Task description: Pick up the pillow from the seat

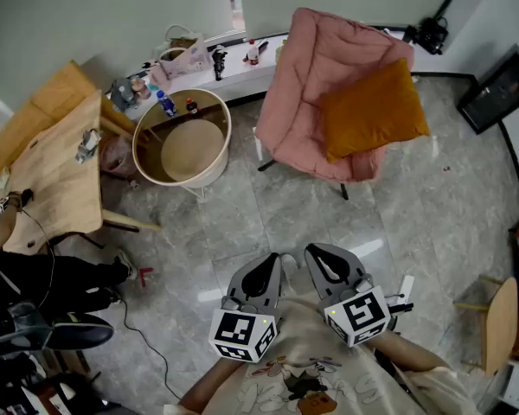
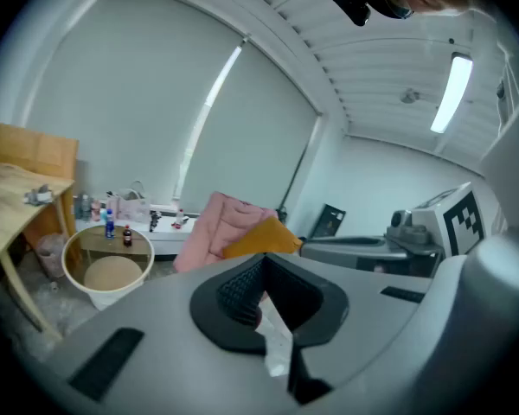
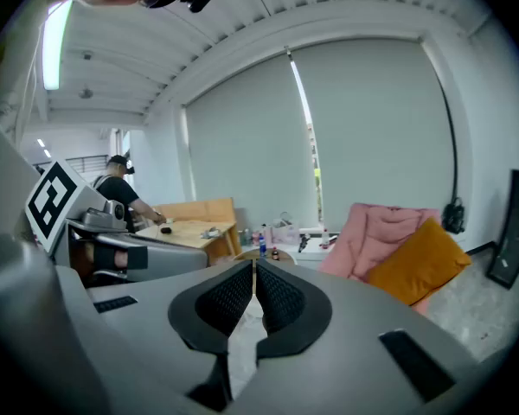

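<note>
Currently I see left gripper (image 1: 270,264) and right gripper (image 1: 318,254) both pressed together, empty. Orange pillow (image 1: 372,111) sits at the right edge of the pink chair (image 1: 304,72), well apart from them.

The grey floor (image 1: 268,223) holds a pink chair (image 1: 307,85), a round tub (image 1: 212,169) and a wood table (image 1: 56,180). An orange pillow (image 1: 372,111) lies on the chair, leaning on its back. A small grey thing (image 1: 88,143) sits on the table
</note>
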A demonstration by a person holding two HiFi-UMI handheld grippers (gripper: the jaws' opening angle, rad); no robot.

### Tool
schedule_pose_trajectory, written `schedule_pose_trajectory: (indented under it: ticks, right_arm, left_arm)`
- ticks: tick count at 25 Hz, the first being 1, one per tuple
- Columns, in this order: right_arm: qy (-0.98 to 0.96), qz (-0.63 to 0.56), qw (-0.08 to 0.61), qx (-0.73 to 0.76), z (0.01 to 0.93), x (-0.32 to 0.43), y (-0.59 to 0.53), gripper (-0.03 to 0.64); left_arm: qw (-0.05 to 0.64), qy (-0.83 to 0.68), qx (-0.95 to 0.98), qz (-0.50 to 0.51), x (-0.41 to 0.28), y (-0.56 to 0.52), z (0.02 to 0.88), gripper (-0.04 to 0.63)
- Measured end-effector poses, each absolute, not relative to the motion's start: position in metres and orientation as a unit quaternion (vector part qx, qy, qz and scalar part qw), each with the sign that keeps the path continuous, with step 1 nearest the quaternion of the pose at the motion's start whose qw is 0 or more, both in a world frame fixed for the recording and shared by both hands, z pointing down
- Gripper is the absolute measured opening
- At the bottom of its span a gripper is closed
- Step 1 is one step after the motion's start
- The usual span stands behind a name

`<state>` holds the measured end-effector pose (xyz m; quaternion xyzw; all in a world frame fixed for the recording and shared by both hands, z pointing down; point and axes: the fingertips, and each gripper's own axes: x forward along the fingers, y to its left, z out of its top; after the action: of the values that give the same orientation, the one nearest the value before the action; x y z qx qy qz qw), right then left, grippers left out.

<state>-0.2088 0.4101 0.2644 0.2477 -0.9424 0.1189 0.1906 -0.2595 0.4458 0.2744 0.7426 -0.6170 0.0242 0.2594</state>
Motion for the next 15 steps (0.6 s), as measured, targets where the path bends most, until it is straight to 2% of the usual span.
schedule_pose_trajectory:
  ticks: [6,12,15]
  right_arm:
    - [-0.920,0.122,0.141,0.346,0.257,-0.189,0.403,0.032]
    - [-0.873,0.180,0.159,0.425,0.302,-0.165,0.462,0.032]
    - [-0.862,0.209,0.144,0.439,0.306,-0.151,0.457,0.032]
  left_arm:
    - [0.207,-0.546,0.809,0.073,-0.235,0.457,0.276,0.006]
    - [0.230,-0.469,0.846,0.104,-0.222,0.495,0.317,0.005]
    - [0.232,-0.442,0.859,0.115,-0.198,0.496,0.319,0.006]
